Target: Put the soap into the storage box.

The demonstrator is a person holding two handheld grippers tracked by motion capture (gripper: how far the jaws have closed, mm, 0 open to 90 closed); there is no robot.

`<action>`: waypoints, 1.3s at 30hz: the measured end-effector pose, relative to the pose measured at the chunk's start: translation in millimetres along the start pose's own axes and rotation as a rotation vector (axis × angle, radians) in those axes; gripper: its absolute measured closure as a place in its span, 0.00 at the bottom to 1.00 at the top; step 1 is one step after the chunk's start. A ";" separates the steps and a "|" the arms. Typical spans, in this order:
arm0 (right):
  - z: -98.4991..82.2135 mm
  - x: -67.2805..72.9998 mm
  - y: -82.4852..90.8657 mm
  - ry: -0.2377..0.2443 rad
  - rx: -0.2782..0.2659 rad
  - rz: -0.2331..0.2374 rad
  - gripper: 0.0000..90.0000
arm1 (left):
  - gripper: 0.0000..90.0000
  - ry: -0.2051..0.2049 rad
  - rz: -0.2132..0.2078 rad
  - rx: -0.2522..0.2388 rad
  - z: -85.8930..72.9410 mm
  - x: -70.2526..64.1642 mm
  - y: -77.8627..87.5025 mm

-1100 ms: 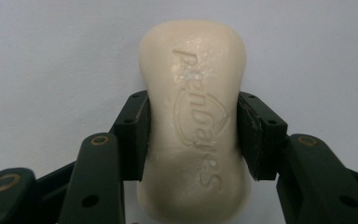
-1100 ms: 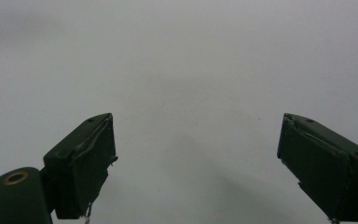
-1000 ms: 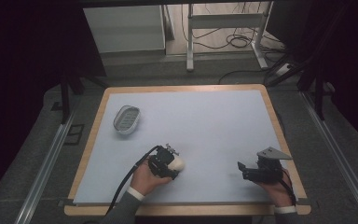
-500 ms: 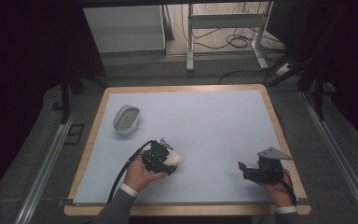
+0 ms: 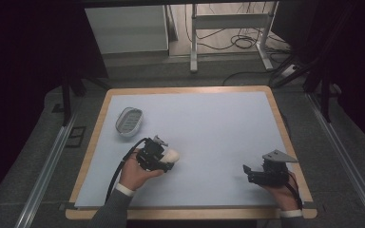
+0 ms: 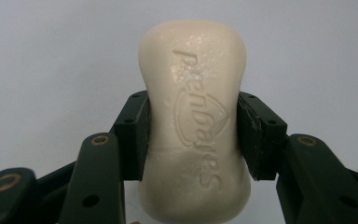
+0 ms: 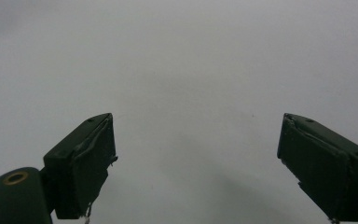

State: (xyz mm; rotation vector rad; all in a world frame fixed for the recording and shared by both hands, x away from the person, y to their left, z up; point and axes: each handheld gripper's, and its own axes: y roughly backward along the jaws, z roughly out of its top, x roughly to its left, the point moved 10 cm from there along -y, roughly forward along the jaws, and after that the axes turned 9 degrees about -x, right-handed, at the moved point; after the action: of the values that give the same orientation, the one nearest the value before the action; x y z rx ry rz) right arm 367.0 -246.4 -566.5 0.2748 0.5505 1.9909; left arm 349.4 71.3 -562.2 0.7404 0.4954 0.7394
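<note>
Gripping the soap bar (image 6: 195,121) across its waist, left tongs (image 5: 164,159) hold it above the tabletop (image 5: 209,123) — soap dish (image 5: 129,121) apparently unfilled, right tongs (image 7: 196,163) agape, idle.

— Anything readable?
— One mark: a word pressed into the face of the cream soap bar (image 6: 195,123), running lengthwise from twelve o'clock toward six in the left gripper view.
— What does it say?
— Looks like "penbajes", though the middle letters are unclear. A curved emblem sits beside it.
</note>
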 end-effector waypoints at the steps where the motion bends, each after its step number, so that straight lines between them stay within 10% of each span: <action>1: 0.0 0.0 0.0 0.000 0.000 0.000 0.12 | 0.55 0.001 0.000 0.000 -0.1 1.3 0.8; 39: -4.0 -3.8 -1.1 -0.007 0.018 -0.014 0.12 | 0.55 0.041 0.072 -0.035 10.8 40.5 28.5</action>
State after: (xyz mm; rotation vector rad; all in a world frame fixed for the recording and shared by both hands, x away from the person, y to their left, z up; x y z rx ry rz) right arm 367.9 -250.4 -570.4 0.2887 0.5649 1.9713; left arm 370.4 111.6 -539.9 0.7143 0.4940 0.8302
